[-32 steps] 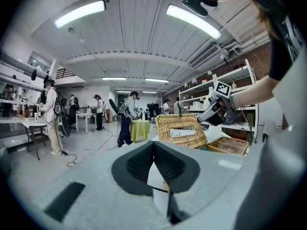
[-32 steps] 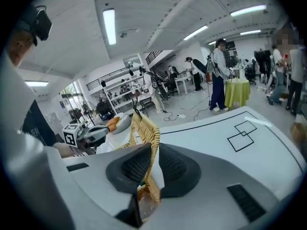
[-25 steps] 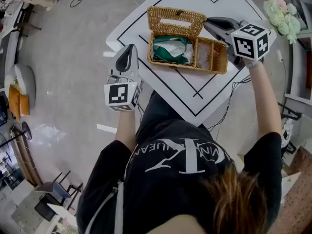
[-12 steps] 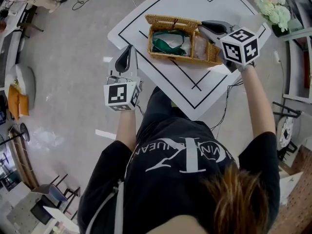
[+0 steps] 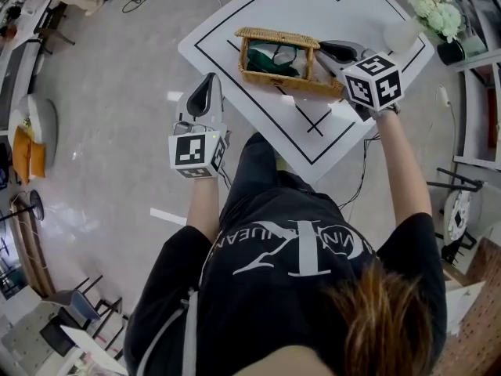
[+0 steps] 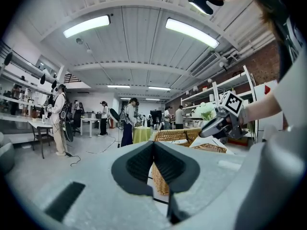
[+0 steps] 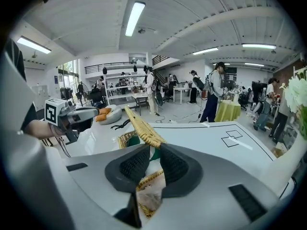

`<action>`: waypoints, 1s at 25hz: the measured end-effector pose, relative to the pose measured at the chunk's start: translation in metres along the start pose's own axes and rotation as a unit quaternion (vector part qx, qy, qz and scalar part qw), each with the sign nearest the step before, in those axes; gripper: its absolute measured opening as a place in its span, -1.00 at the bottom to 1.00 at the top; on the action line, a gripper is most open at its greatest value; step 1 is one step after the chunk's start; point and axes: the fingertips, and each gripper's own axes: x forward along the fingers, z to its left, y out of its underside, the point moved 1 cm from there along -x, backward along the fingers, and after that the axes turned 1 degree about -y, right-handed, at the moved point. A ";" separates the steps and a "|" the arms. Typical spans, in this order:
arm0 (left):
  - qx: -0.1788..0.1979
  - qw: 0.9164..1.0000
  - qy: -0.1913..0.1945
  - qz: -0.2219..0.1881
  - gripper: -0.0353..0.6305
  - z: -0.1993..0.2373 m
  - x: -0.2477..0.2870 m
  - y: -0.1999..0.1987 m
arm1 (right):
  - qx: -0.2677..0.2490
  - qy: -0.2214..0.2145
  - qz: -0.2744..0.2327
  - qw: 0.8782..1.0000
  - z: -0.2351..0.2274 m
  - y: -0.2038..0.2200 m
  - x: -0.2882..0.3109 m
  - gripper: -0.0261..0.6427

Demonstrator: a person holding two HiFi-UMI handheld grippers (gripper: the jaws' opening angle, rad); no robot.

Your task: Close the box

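You work with two grippers and one wicker box [image 5: 291, 85]. Your left gripper [image 5: 209, 77] hangs off the table's edge over the grey floor [image 5: 102, 131], jaws together on nothing. Your right gripper [image 5: 323, 48] is at the box's right end. Its jaws have just been opening and stand apart, with the edge of the one tilted lid [image 7: 144, 127] at their tips, unpressed. One green cloth [image 5: 270, 59] lies inside. The box stands on a white table [image 5: 360, 10] with black lines, one bunch of flowers [image 5: 429, 2] off its corner. Overhead run strip lights [image 7: 134, 18], and several people [image 7: 215, 92] stand beyond.
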 end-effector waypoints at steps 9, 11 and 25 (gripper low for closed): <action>0.005 1.000 -0.015 -0.006 -0.88 0.001 -0.023 -0.007 | 0.010 -0.004 0.029 1.000 0.014 0.025 0.004 -0.70; 0.006 1.000 -0.020 -0.007 -0.88 0.002 -0.028 -0.007 | 0.014 -0.004 0.035 0.999 0.016 0.030 0.006 -0.70; 0.005 0.999 -0.036 -0.003 -0.88 0.006 -0.048 -0.004 | -0.007 -0.005 0.091 0.996 0.033 0.061 0.016 -0.79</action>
